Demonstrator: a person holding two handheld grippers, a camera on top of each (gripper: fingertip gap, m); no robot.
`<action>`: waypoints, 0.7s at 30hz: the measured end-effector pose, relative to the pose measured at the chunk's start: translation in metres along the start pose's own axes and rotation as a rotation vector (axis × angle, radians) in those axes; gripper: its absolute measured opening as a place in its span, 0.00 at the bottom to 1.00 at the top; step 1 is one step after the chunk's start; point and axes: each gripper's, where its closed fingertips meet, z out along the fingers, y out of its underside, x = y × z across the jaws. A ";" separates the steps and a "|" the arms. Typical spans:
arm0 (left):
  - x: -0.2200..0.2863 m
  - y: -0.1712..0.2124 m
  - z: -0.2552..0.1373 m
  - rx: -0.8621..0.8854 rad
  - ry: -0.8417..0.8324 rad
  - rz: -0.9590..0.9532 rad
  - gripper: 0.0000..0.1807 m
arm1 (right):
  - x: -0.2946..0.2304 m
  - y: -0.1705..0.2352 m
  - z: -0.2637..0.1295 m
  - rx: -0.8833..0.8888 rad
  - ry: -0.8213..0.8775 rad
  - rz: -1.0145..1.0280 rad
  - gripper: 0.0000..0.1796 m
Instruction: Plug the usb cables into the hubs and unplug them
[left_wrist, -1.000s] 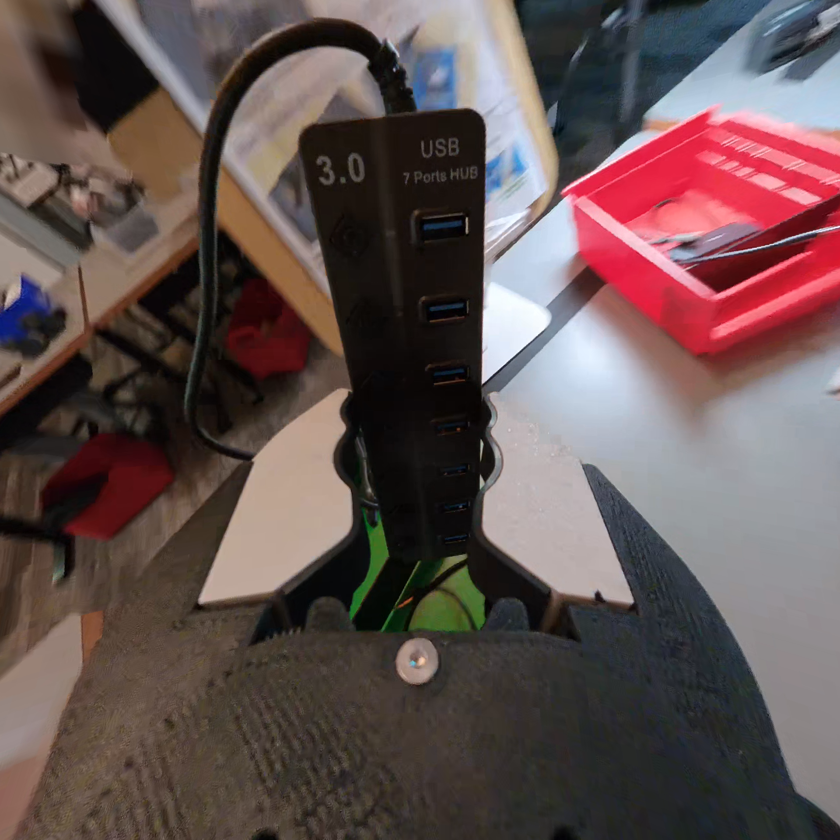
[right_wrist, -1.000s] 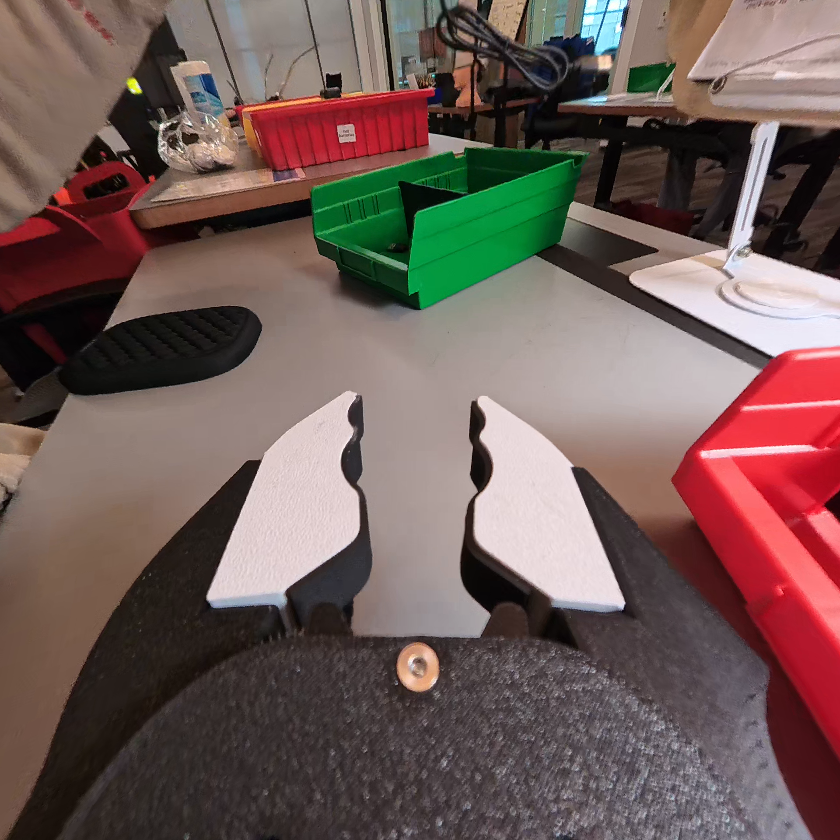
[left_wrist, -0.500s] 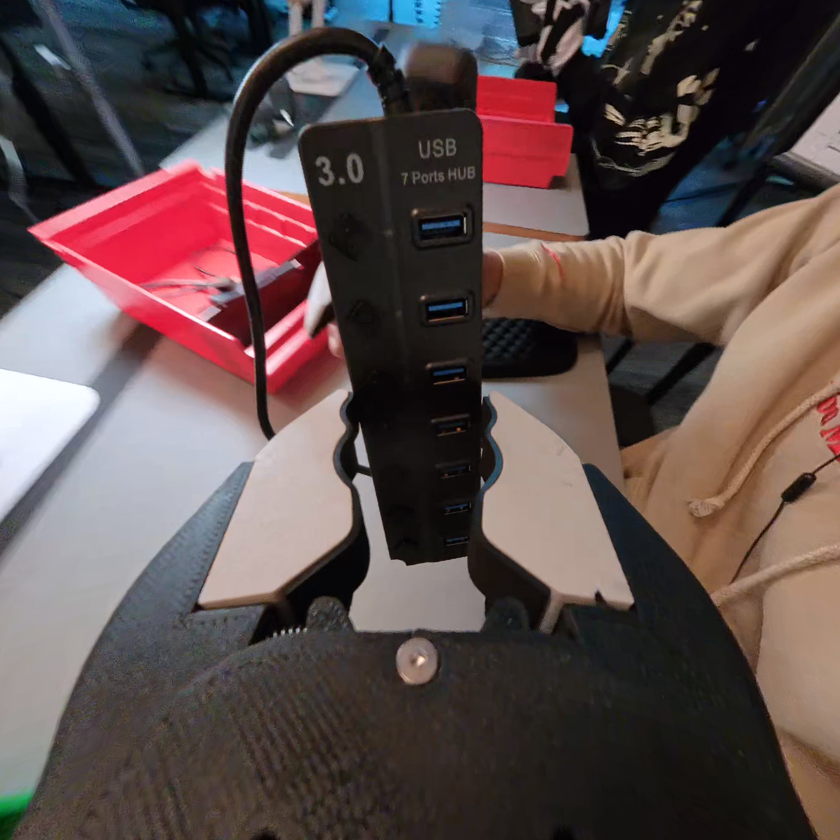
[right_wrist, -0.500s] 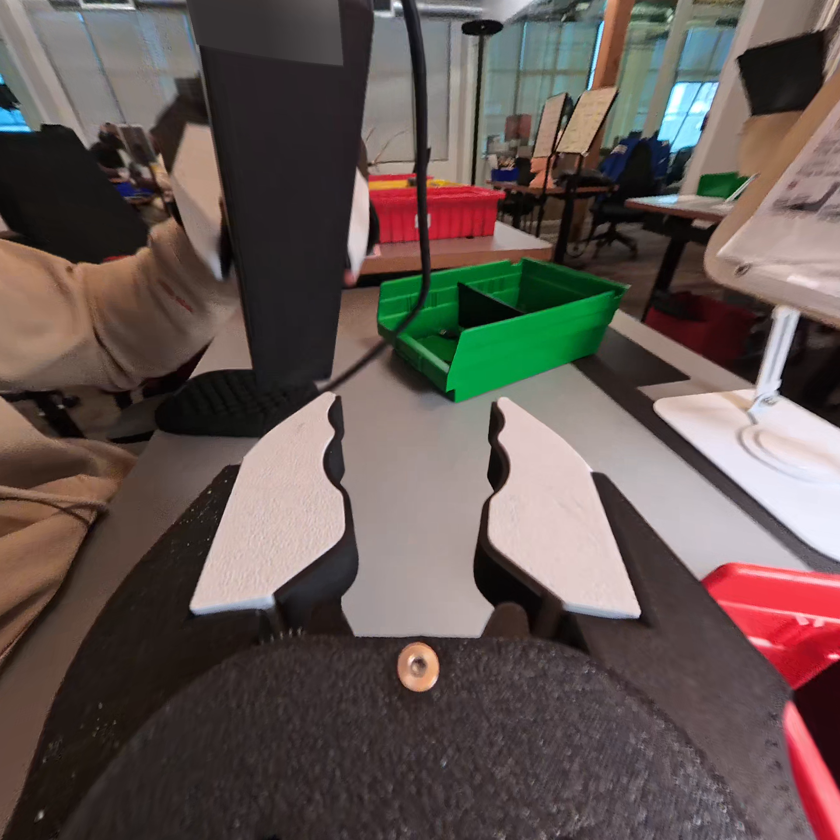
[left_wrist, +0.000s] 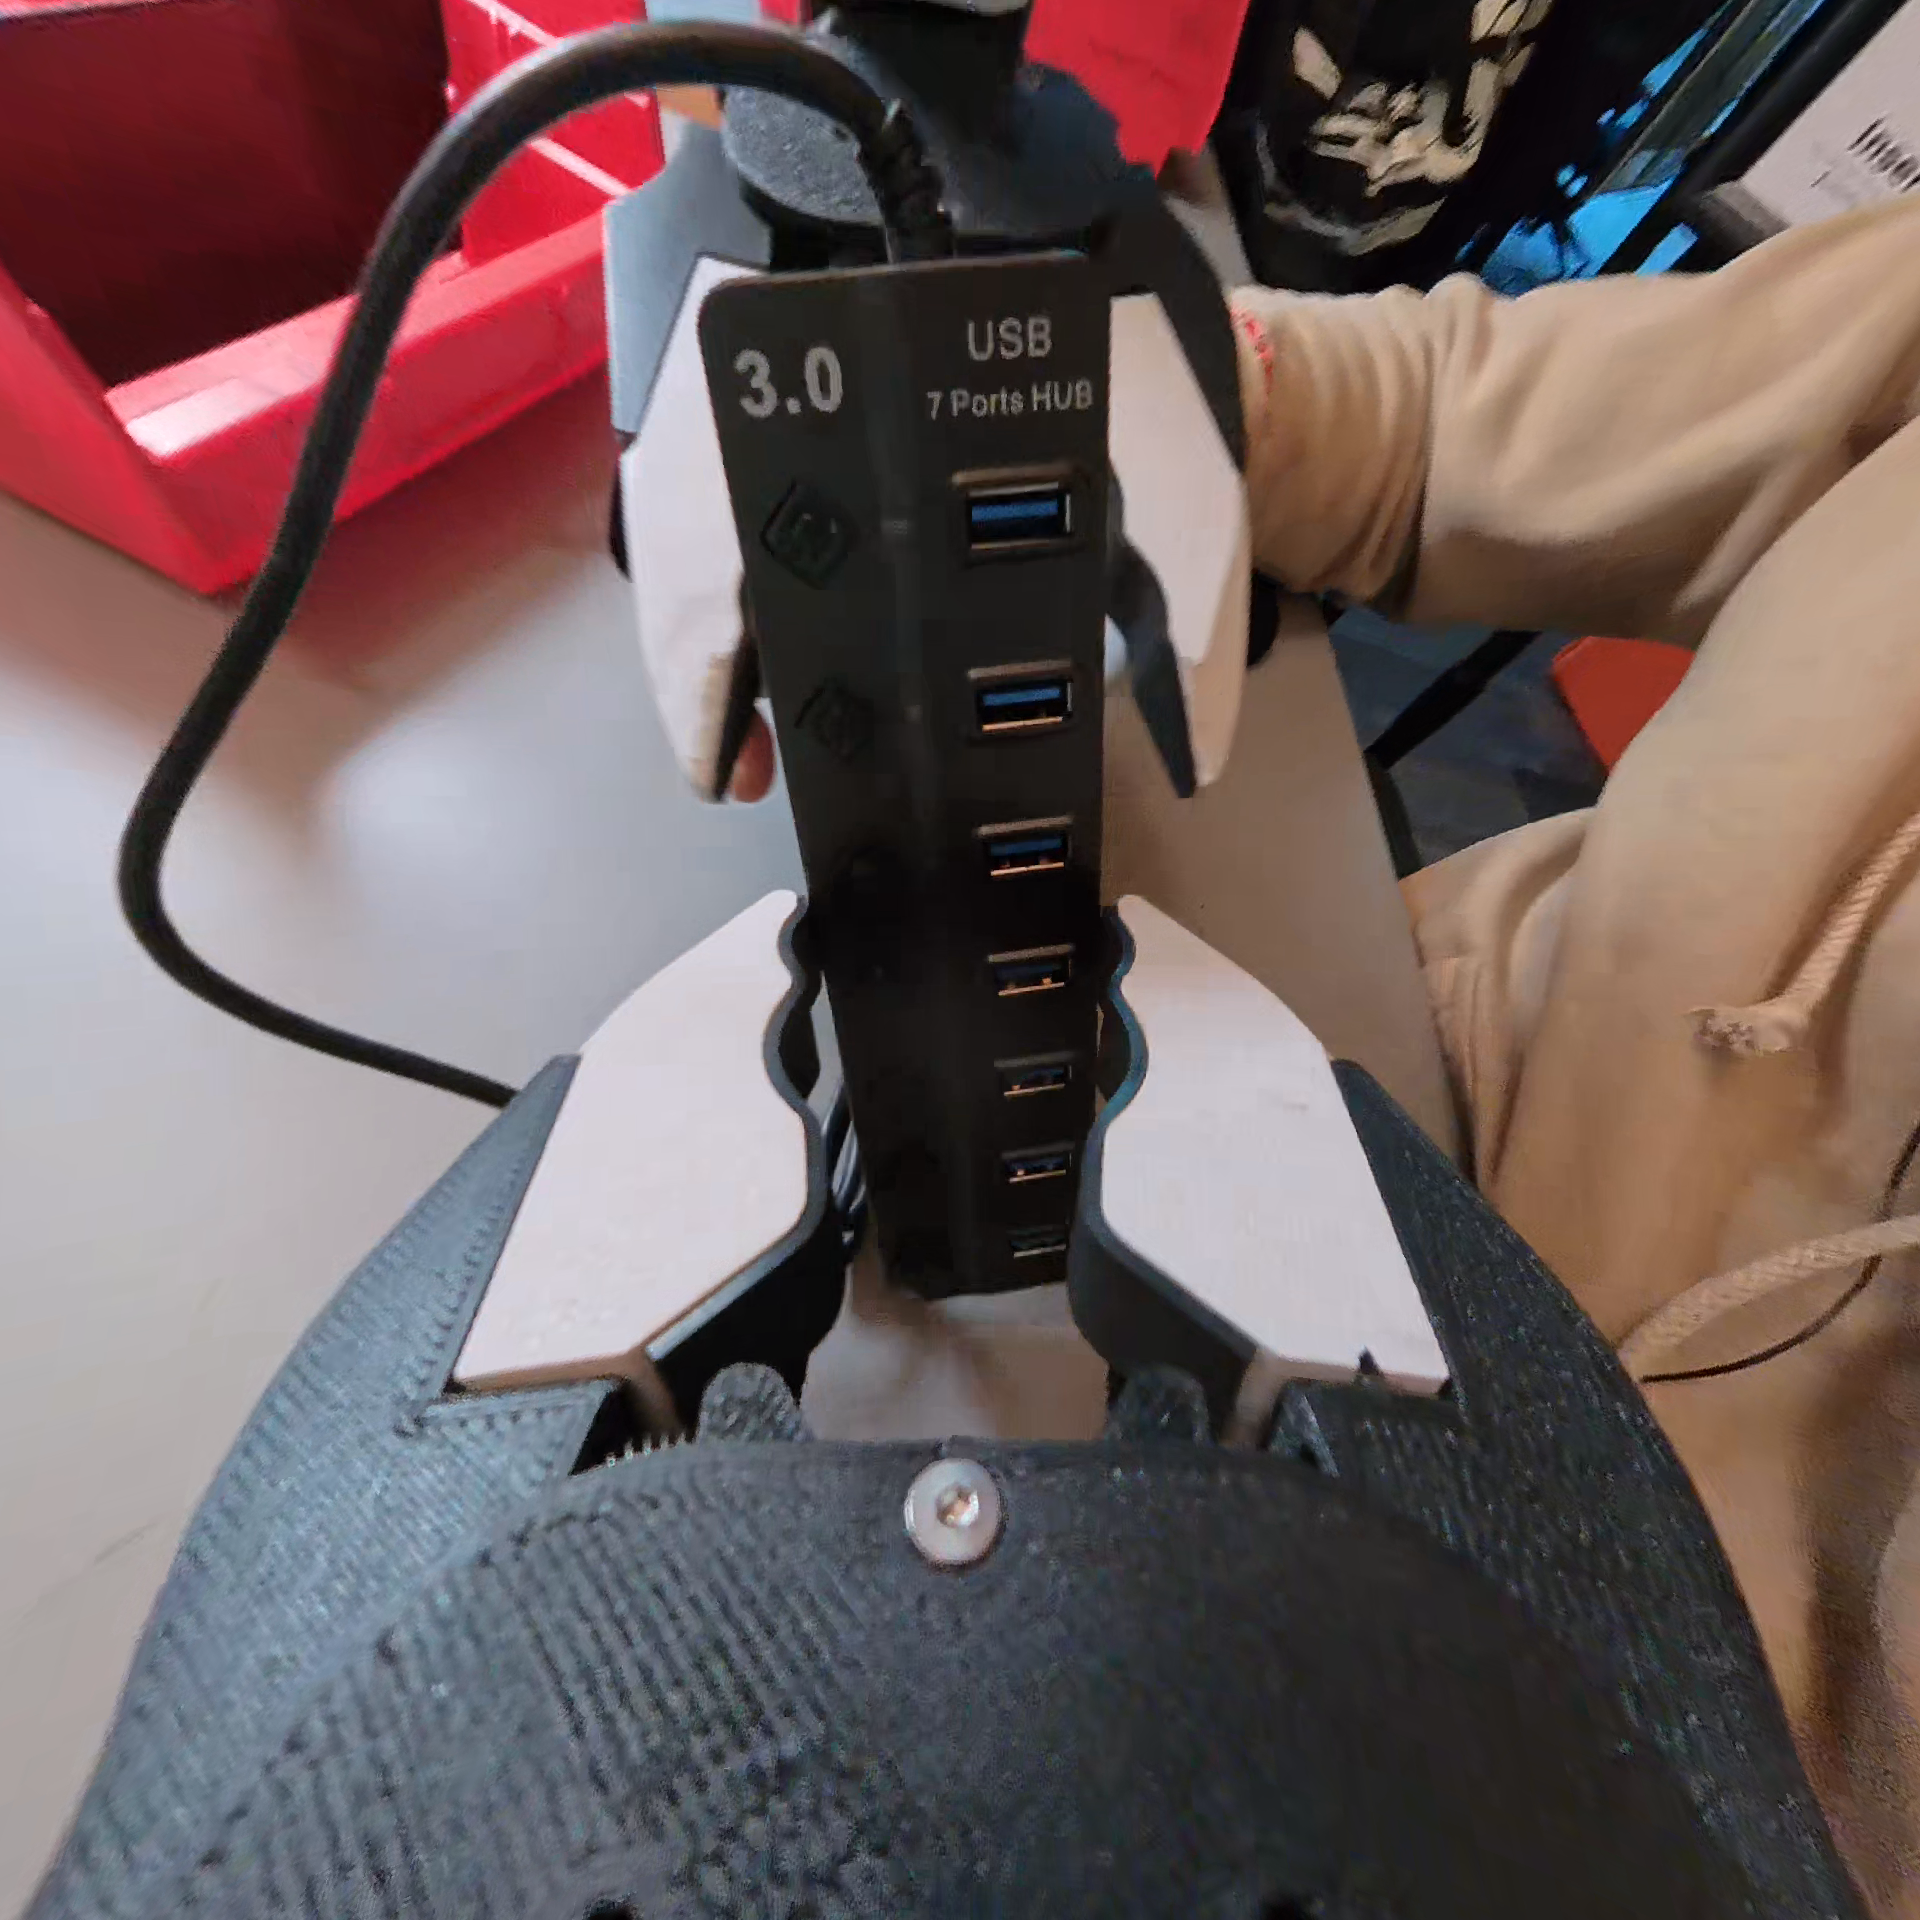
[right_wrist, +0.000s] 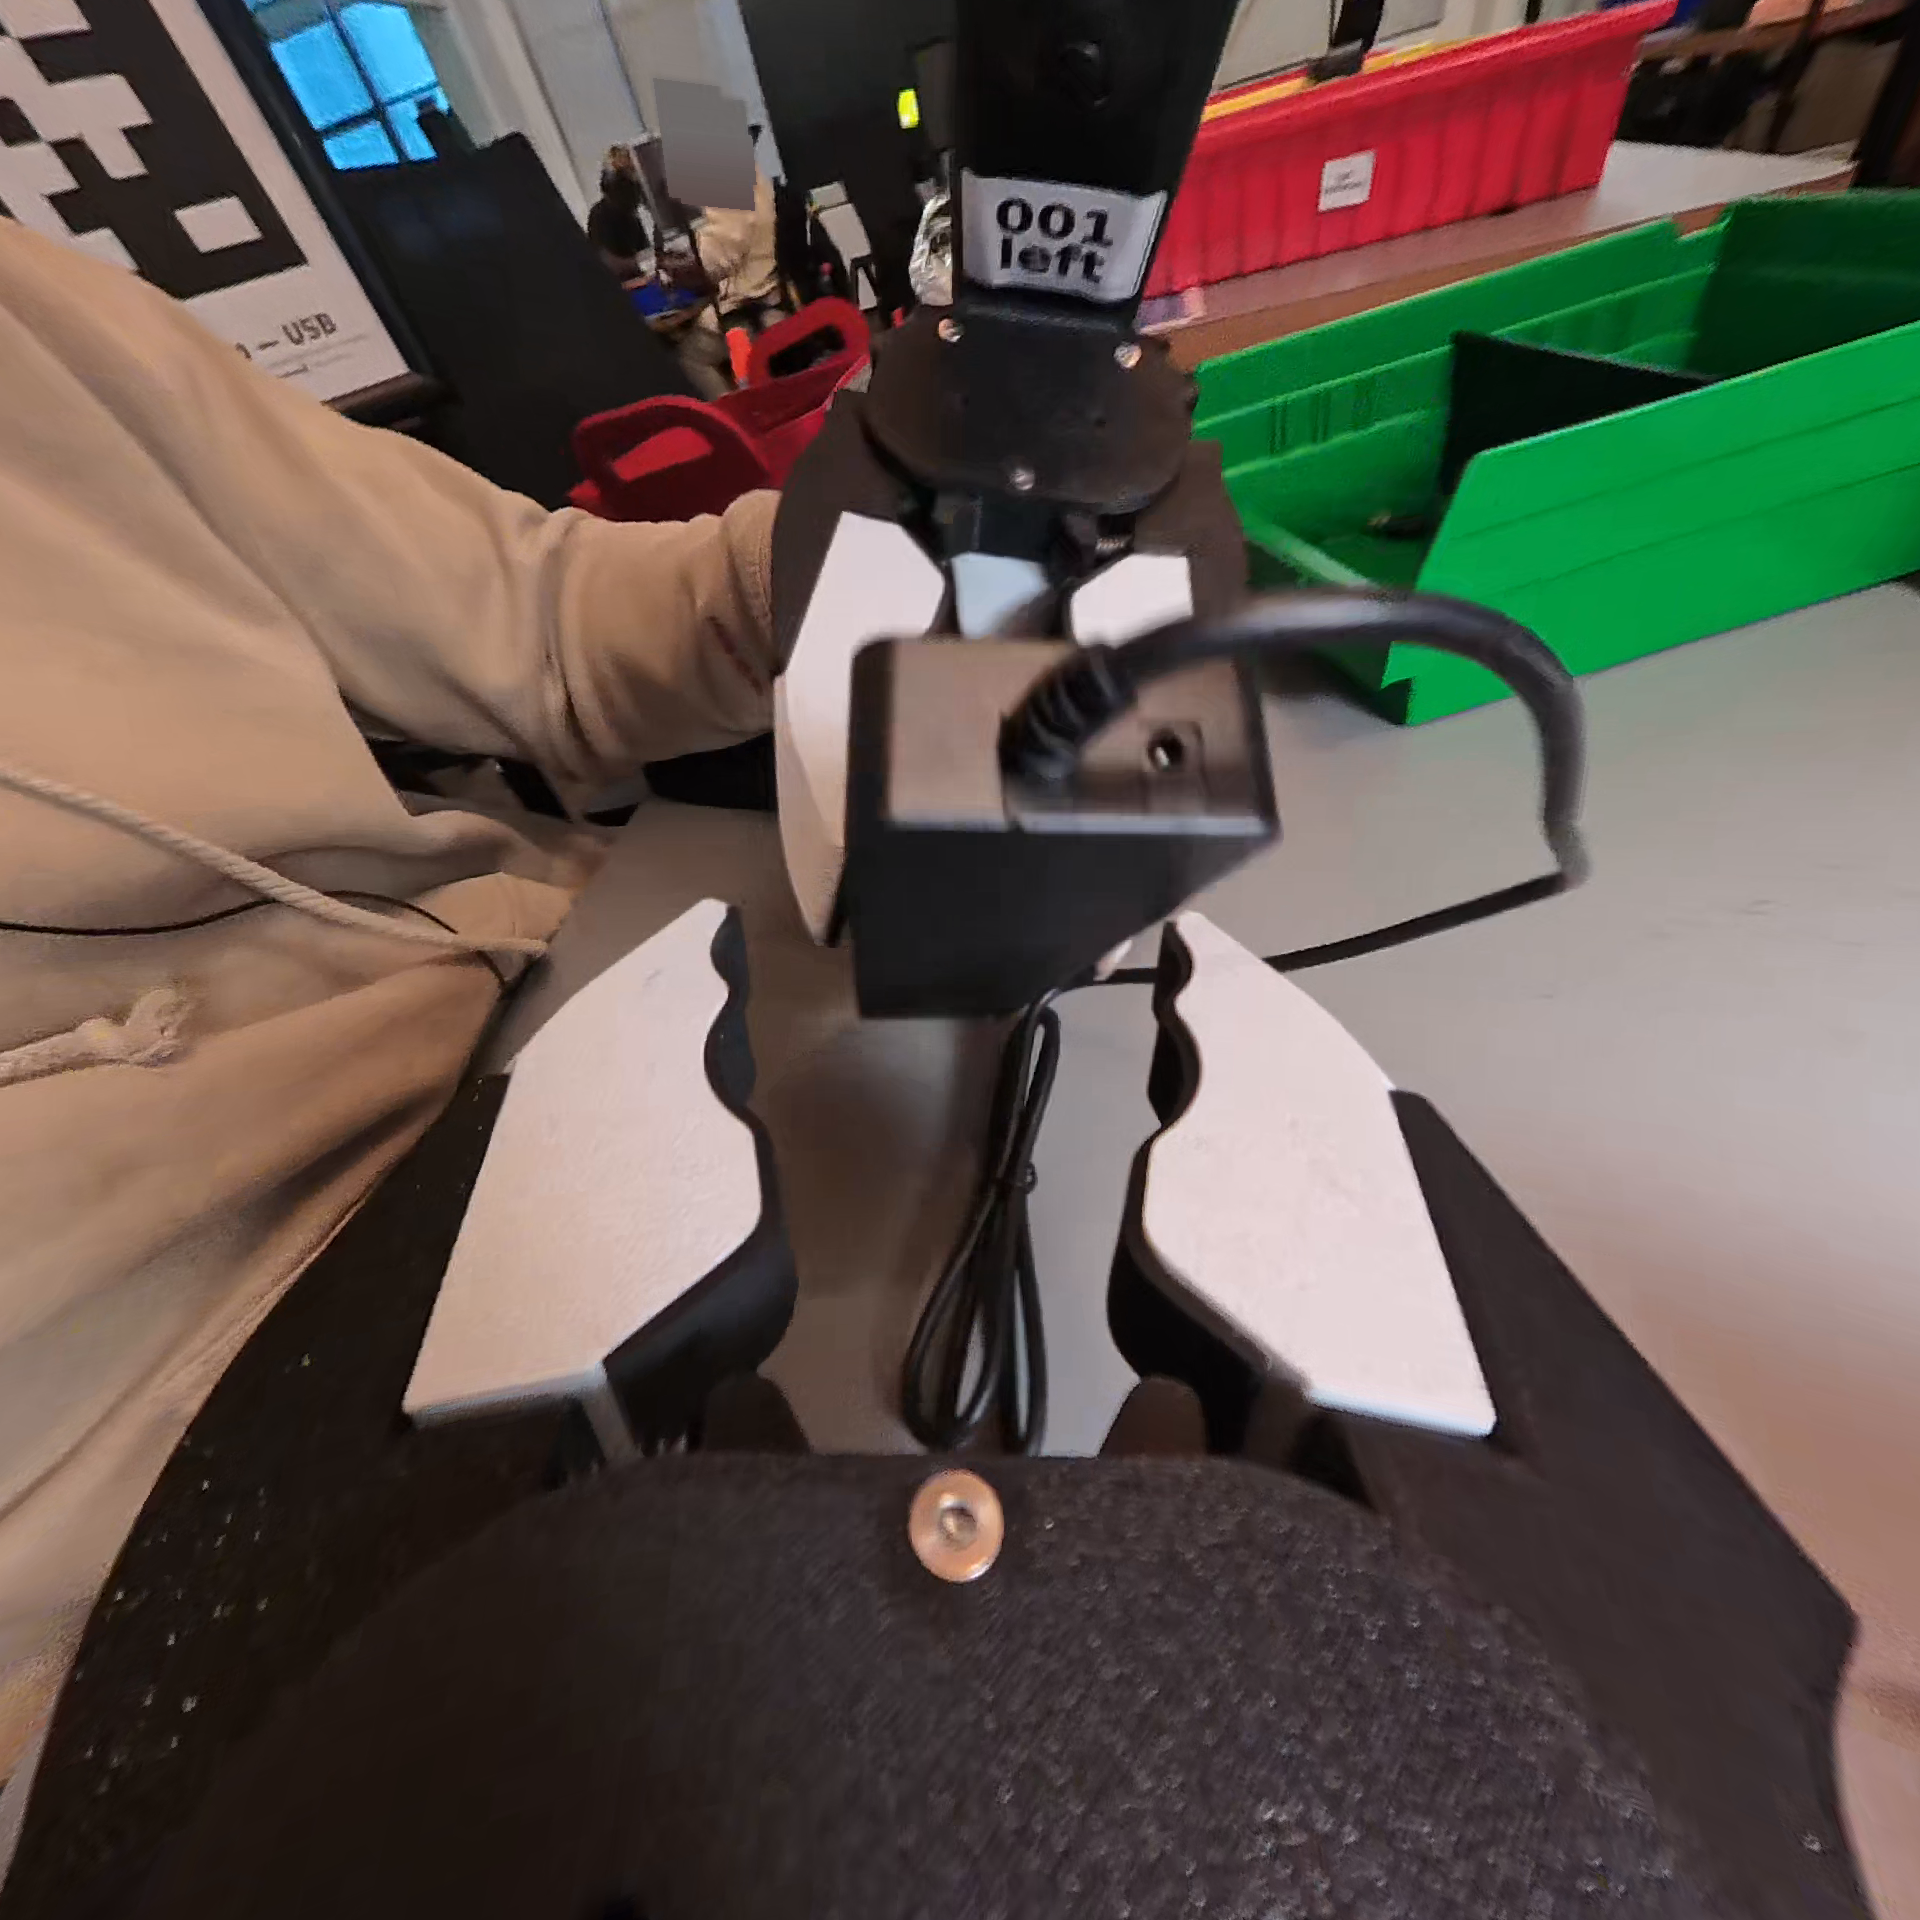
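A black multi-port USB hub (left_wrist: 935, 727) stands up between the fingers of my left gripper (left_wrist: 956, 914), which is shut on its lower half. Its ports face the left wrist camera and all look empty. Its black cable (left_wrist: 260, 623) loops off the top end to the left. My right gripper (left_wrist: 956, 774) faces it from beyond, open, with a finger on each side of the hub's far end. In the right wrist view my right gripper (right_wrist: 951, 925) is open with the hub's end face (right_wrist: 1039, 831) just past its fingertips. The left gripper (right_wrist: 977, 883) holds the hub behind. A cable bundle (right_wrist: 987, 1247) lies between the right fingers.
A red bin (left_wrist: 312, 364) sits on the grey table (left_wrist: 208, 1143) at the left. A green bin with a black divider (right_wrist: 1558, 520) stands at the right, and a long red bin (right_wrist: 1403, 135) behind it. A person's beige sleeve (right_wrist: 312, 623) fills the left side.
My left gripper has swung the hub round from the red bin toward the right gripper. The right gripper has closed in on the hub's cable end, and its open fingers now flank that end.
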 end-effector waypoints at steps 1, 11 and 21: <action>-0.001 0.003 0.000 -0.016 -0.014 0.004 0.29 | 0.000 0.002 0.003 -0.010 0.009 0.002 0.42; 0.003 -0.010 -0.002 0.085 -0.033 0.053 0.28 | 0.003 -0.017 0.000 0.114 0.063 0.011 0.30; -0.003 -0.028 0.008 0.272 -0.081 0.065 0.44 | 0.005 -0.066 -0.038 0.452 0.094 -0.011 0.30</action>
